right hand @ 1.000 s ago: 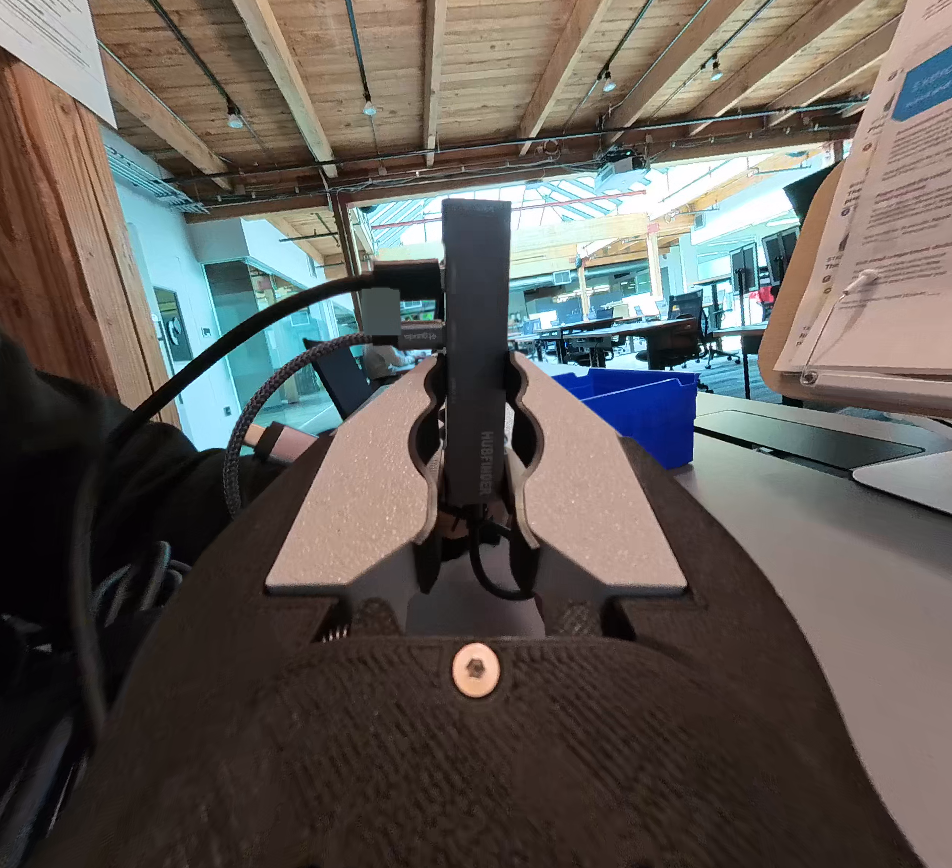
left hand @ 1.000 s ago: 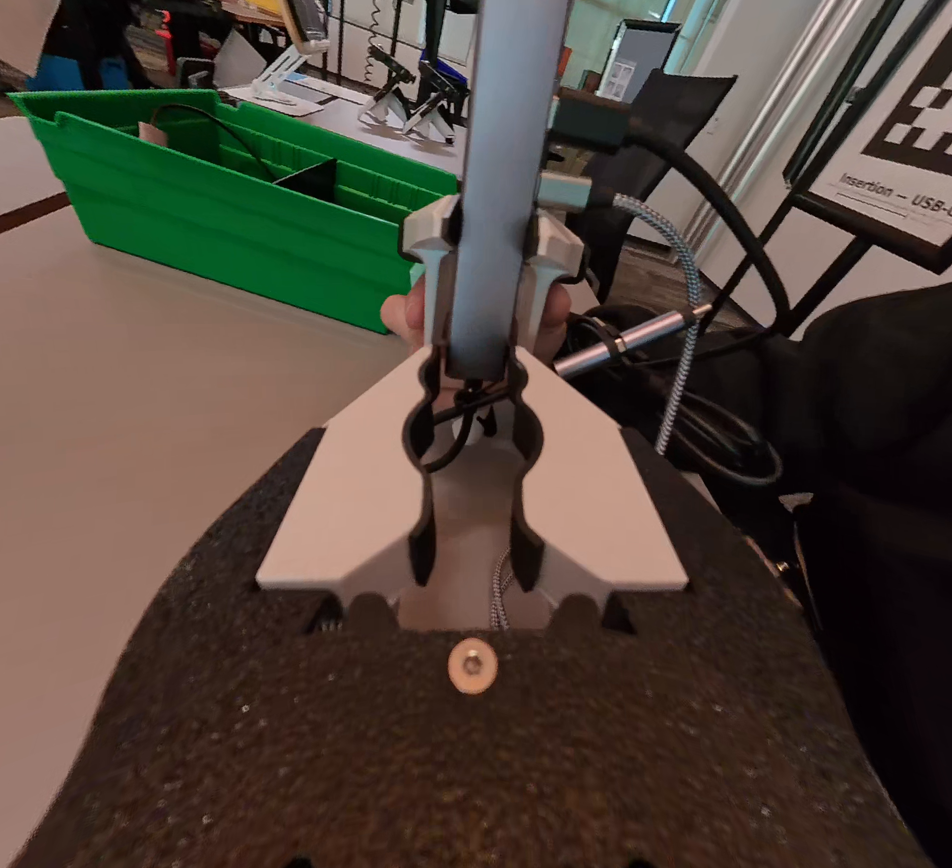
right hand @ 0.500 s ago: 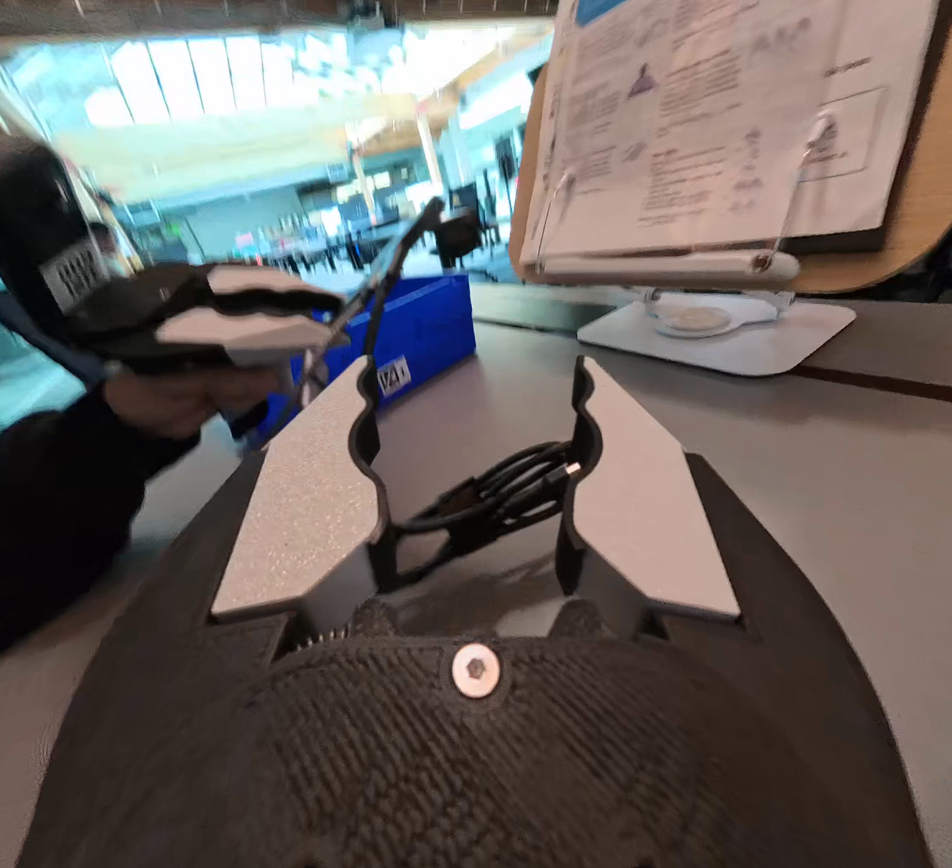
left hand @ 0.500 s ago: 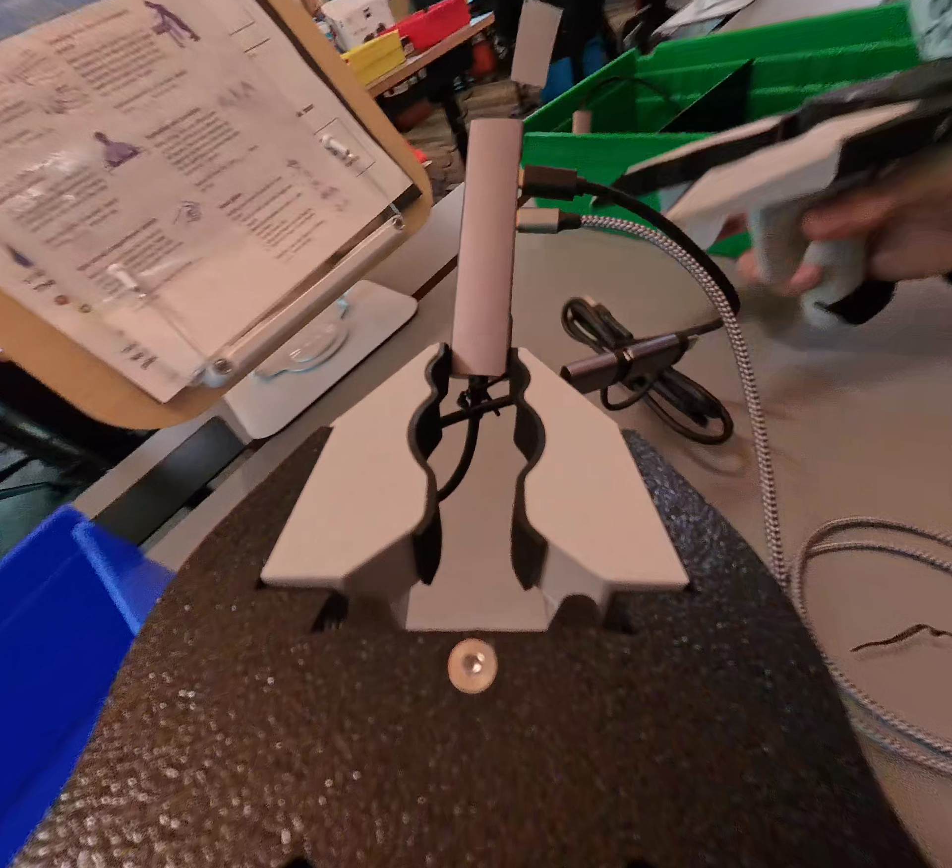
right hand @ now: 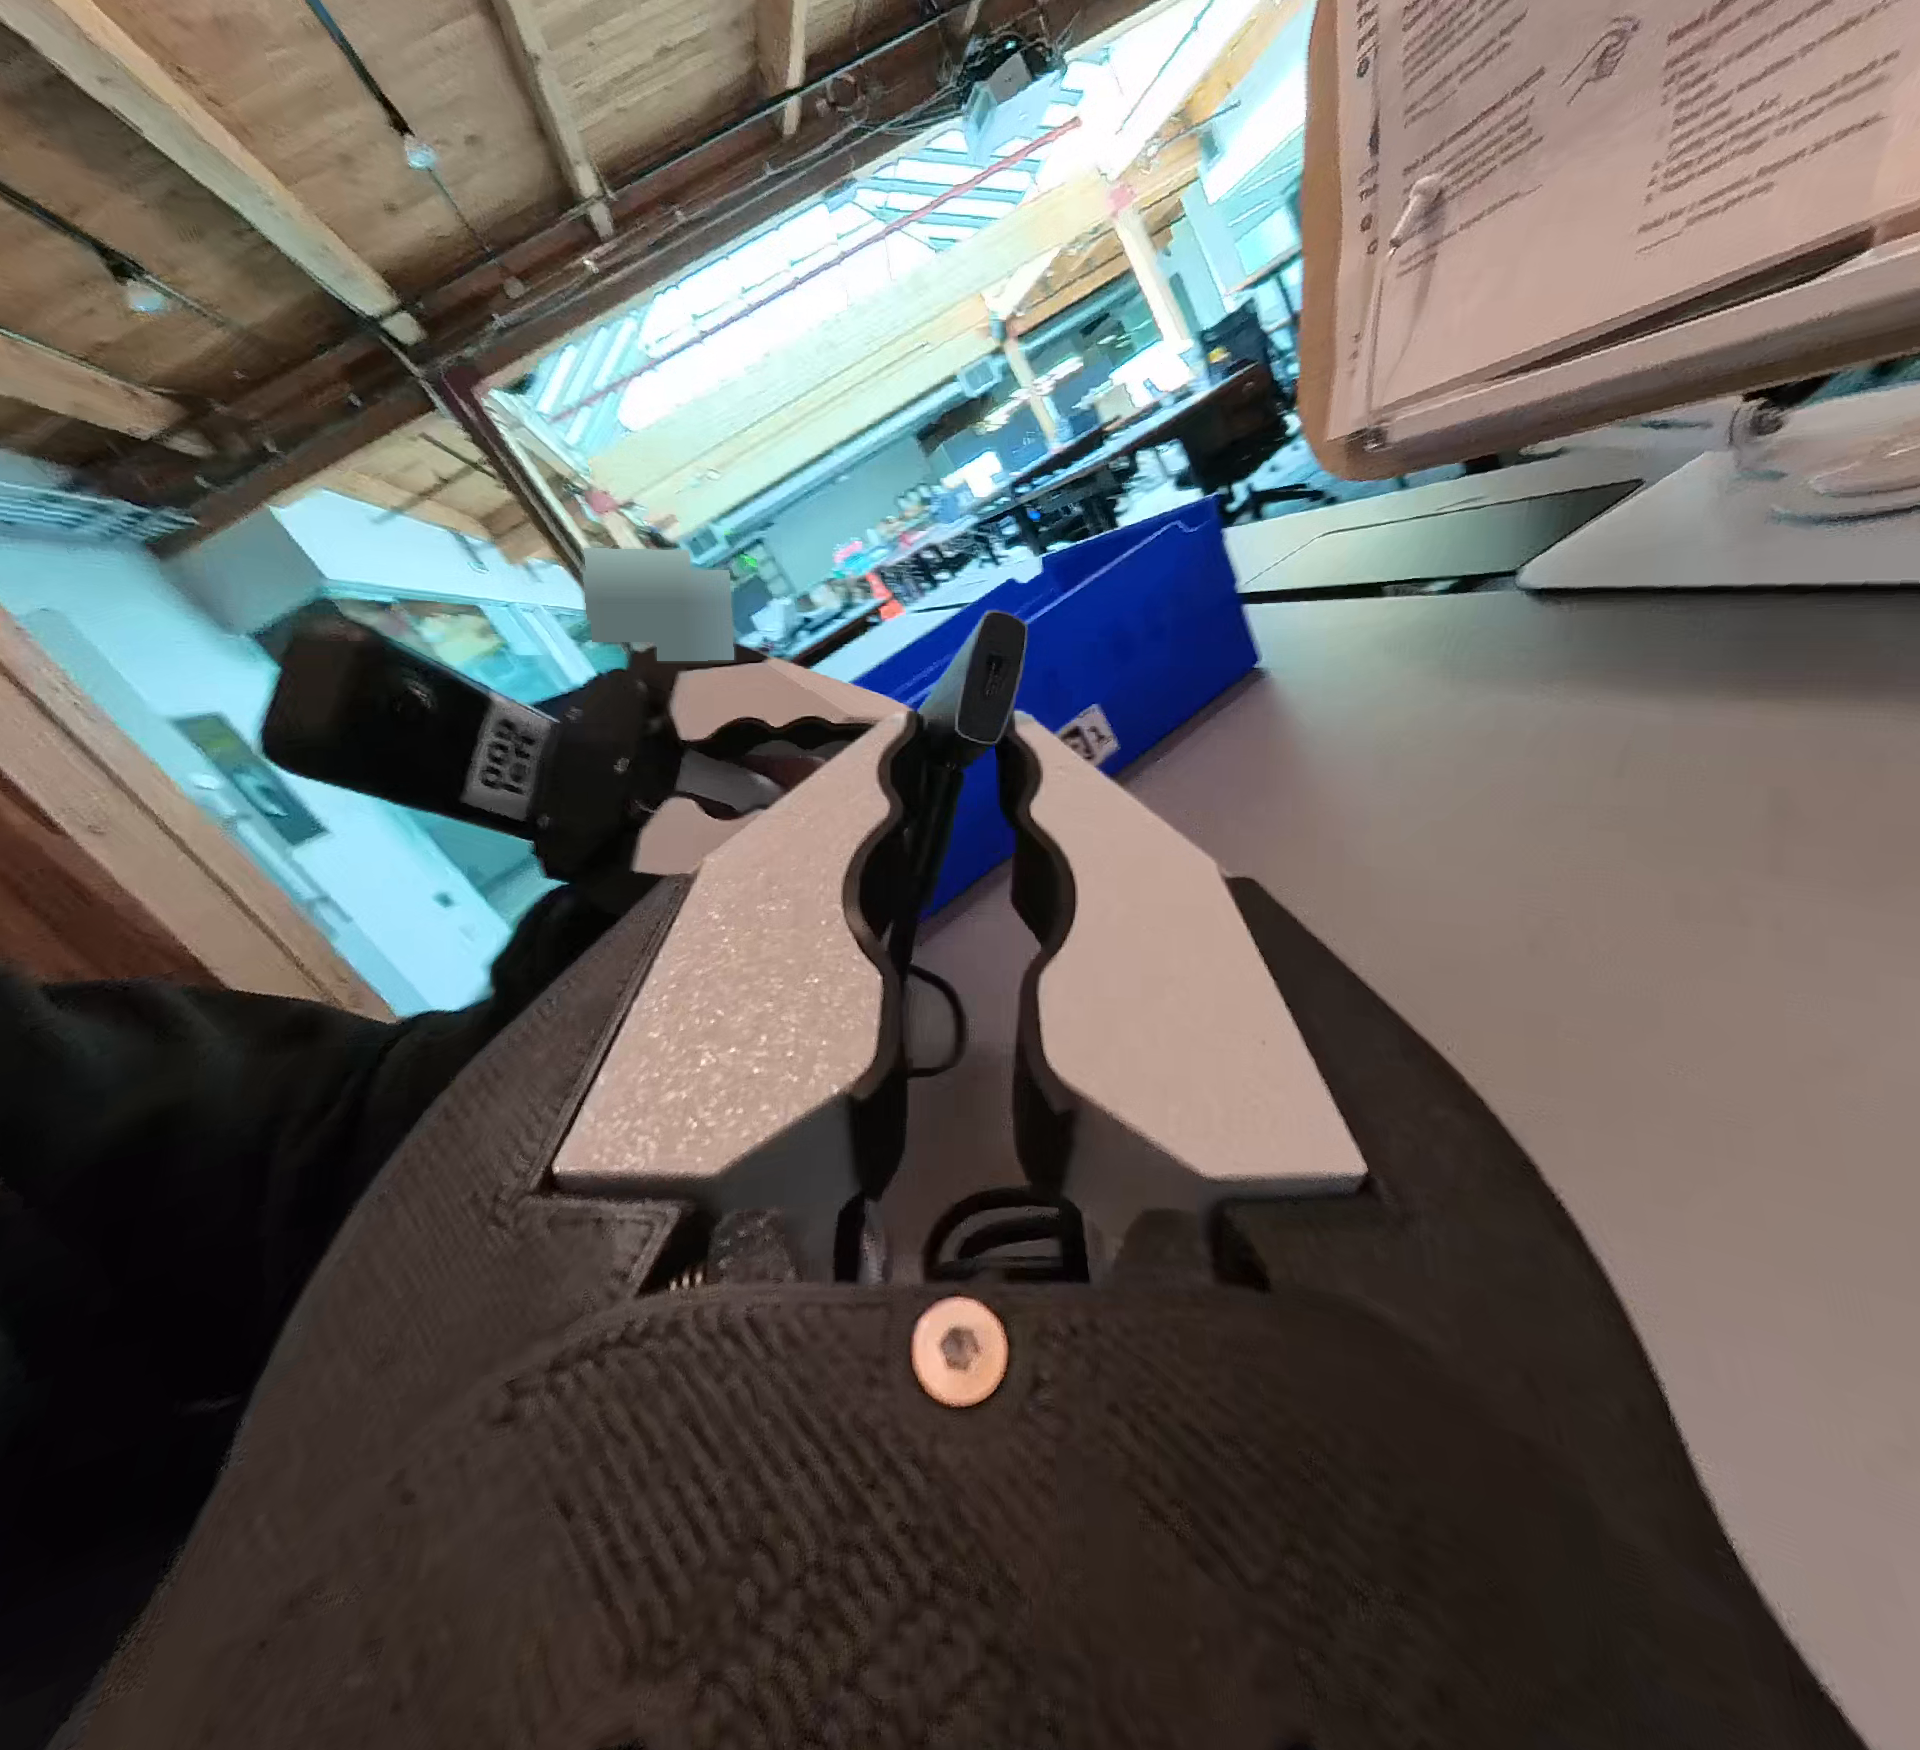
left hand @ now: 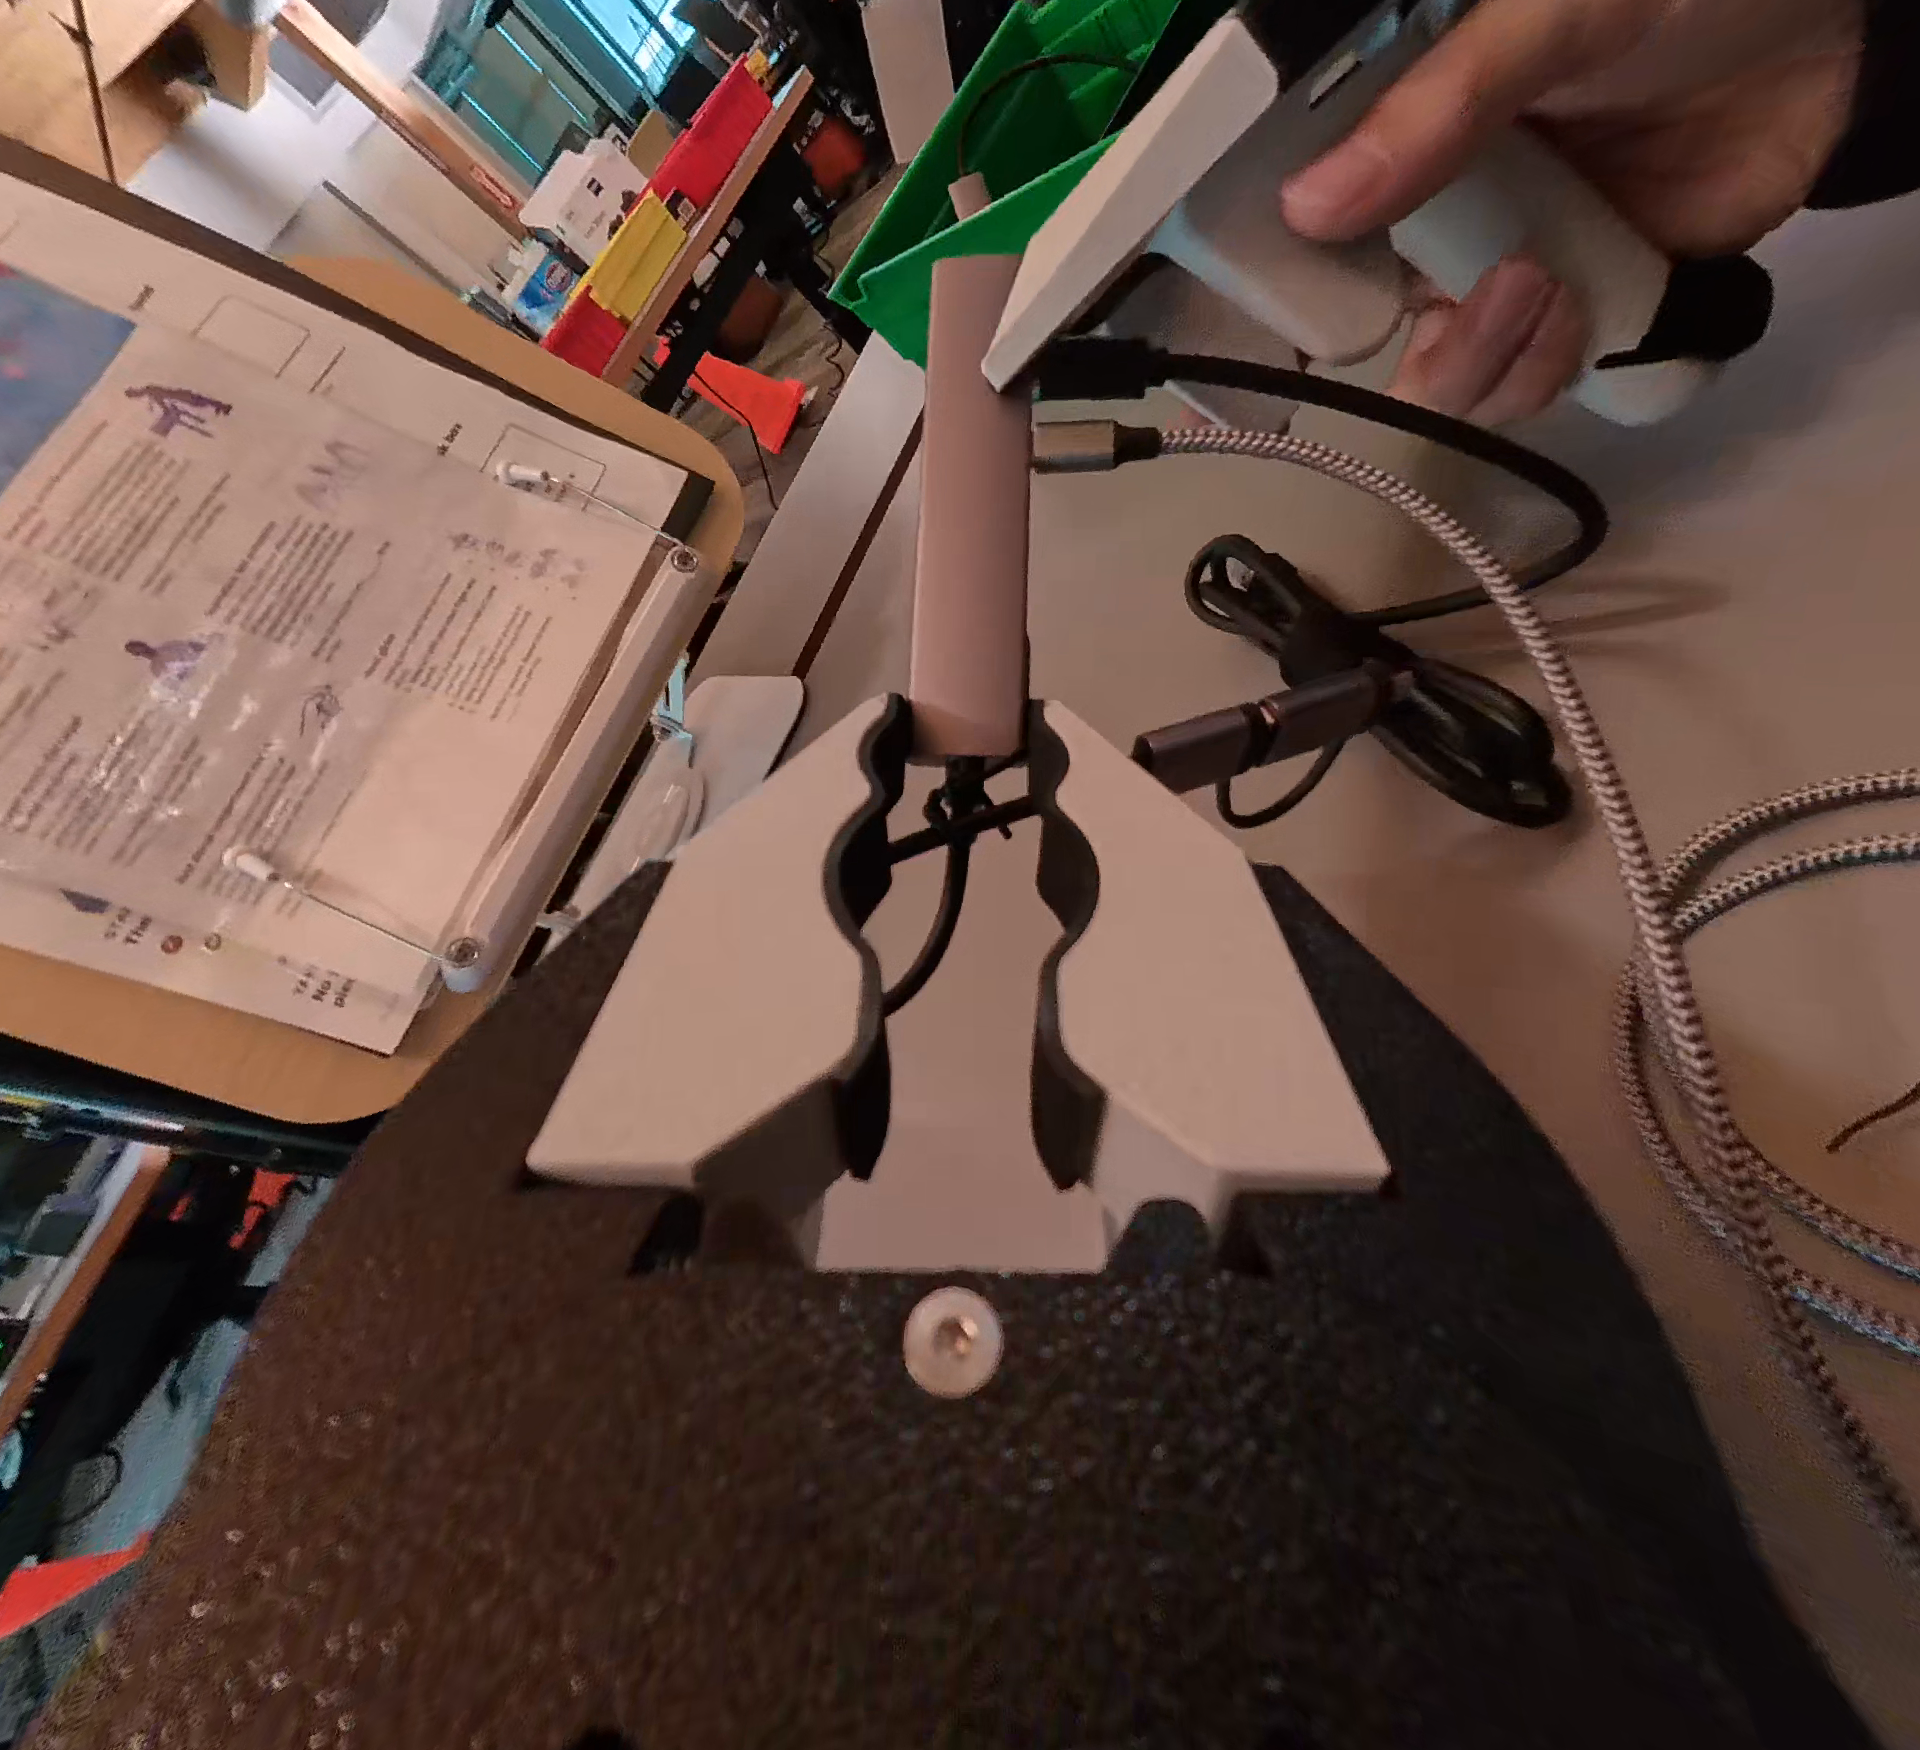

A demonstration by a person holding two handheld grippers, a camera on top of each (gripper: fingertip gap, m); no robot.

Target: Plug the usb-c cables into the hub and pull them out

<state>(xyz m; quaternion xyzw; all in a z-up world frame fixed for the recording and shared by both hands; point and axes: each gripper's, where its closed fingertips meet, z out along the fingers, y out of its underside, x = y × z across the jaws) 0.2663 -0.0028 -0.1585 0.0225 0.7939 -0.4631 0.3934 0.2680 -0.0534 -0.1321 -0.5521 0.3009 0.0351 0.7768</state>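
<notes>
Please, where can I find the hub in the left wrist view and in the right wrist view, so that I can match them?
Left wrist view: the hub stands upright at centre, its lower end held by the left tool.
Right wrist view: the hub is just above centre, small and foreshortened.
Shared landmark: the paper stand, left there, upper right here.

Each camera sits just behind its own gripper and looks forward along the grey fingers (left hand: 727,952), which fill the near foreground. The left wrist view is rolled sideways and looks down across the pale bench (left hand: 1714,557) toward a far green plastic bin (left hand: 1039,173). The right wrist view sits low and tilts up to the wooden beamed ceiling (right hand: 623,17). Both views share the paper-covered wooden clipboard stand (left hand: 312,661) (right hand: 1610,90).
</notes>
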